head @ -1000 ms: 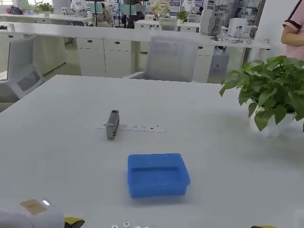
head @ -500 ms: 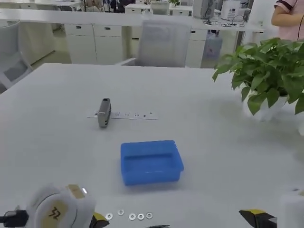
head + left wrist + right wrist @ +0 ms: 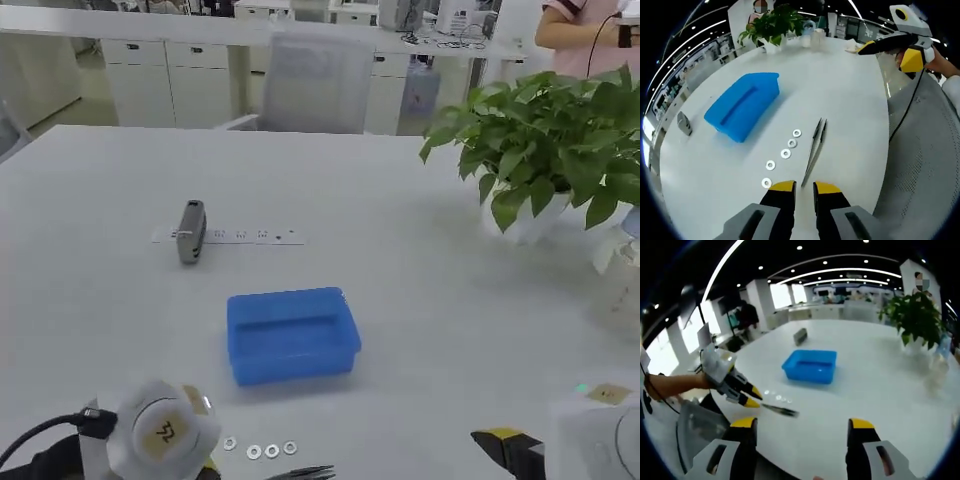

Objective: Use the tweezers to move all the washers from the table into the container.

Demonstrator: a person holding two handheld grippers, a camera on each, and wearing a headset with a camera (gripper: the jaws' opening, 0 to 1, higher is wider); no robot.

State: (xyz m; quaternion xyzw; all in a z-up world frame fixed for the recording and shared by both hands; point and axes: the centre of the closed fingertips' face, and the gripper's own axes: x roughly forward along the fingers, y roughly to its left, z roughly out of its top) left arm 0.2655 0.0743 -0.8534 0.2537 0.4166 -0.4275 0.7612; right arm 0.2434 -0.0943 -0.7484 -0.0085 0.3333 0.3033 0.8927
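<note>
Left gripper (image 3: 805, 186), jaws narrow, is hovering at 6 o'clock of the tweezers (image 3: 814, 149), seemingly for pickup; right gripper (image 3: 802, 422) is idling, jaws wide.

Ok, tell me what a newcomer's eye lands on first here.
The bright blue container in the middle of the white table draws the eye first, then the leafy potted plant at the far right. Near the front edge lies a row of small washers with the tweezers beside them, just ahead of the left gripper.
</note>
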